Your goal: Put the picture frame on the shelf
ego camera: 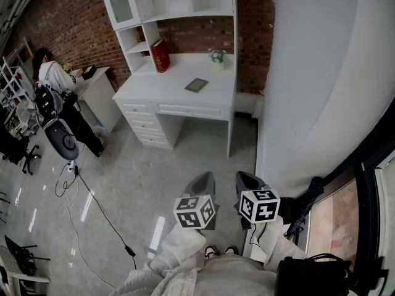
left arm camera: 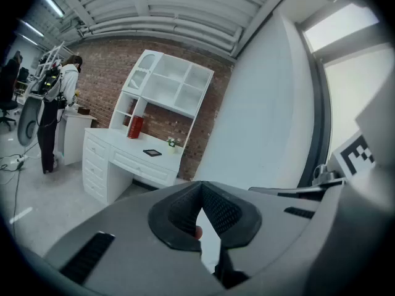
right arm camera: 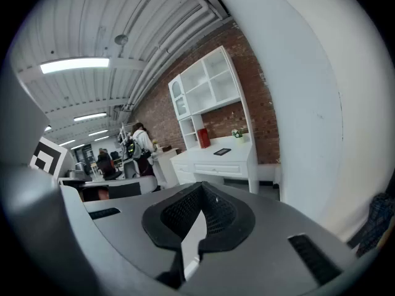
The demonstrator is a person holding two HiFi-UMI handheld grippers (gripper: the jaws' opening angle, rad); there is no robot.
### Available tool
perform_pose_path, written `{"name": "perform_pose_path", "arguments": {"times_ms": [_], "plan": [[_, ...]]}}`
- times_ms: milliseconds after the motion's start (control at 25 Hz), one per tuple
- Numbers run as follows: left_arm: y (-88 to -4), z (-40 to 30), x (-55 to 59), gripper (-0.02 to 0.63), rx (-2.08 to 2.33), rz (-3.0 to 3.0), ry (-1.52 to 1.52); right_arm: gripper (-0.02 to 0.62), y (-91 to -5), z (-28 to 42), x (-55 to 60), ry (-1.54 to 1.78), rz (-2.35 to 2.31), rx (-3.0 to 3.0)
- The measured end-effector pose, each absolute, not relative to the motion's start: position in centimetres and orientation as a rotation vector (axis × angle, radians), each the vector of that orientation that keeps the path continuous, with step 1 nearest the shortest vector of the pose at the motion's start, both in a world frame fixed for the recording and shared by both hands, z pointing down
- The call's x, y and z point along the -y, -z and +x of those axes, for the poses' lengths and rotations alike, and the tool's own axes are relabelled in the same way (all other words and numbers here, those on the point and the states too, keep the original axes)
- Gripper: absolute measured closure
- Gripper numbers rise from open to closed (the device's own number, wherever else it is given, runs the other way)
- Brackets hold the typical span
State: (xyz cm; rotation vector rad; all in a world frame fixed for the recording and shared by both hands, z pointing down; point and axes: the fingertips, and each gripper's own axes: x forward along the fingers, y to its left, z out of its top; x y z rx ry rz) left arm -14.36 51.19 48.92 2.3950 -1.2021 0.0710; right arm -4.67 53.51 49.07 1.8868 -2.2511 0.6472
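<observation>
The picture frame [ego camera: 197, 85] is small and dark and lies flat on the white desk [ego camera: 154, 85] far ahead; I also see the frame [left arm camera: 152, 153] [right arm camera: 222, 152] in both gripper views. Above the desk stands the white shelf unit [ego camera: 166, 2] [left arm camera: 173, 85] [right arm camera: 210, 82] against a brick wall. My left gripper [ego camera: 203, 177] [left arm camera: 201, 189] and right gripper [ego camera: 245, 177] [right arm camera: 200, 189] are held side by side low in the head view, well short of the desk. Both point toward it. Each is shut with nothing between its jaws.
A red book [ego camera: 161, 55] and a small plant [ego camera: 217, 55] stand on the desk. A person [ego camera: 52, 79] stands at a counter on the left, beside an office chair [ego camera: 62, 139]. A cable [ego camera: 102, 211] runs across the floor. A white wall [ego camera: 321, 73] is on my right.
</observation>
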Motion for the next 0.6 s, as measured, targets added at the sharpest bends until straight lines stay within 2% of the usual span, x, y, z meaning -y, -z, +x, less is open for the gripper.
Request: {"name": "perform_pose_path", "arguments": {"times_ms": [600], "plan": [[-49.1,-16.5,-48.9,0.598,1.187,2.416,-0.054,0.571,-49.7,-5.8,-51.5,-0.709,1.987,2.217]]}}
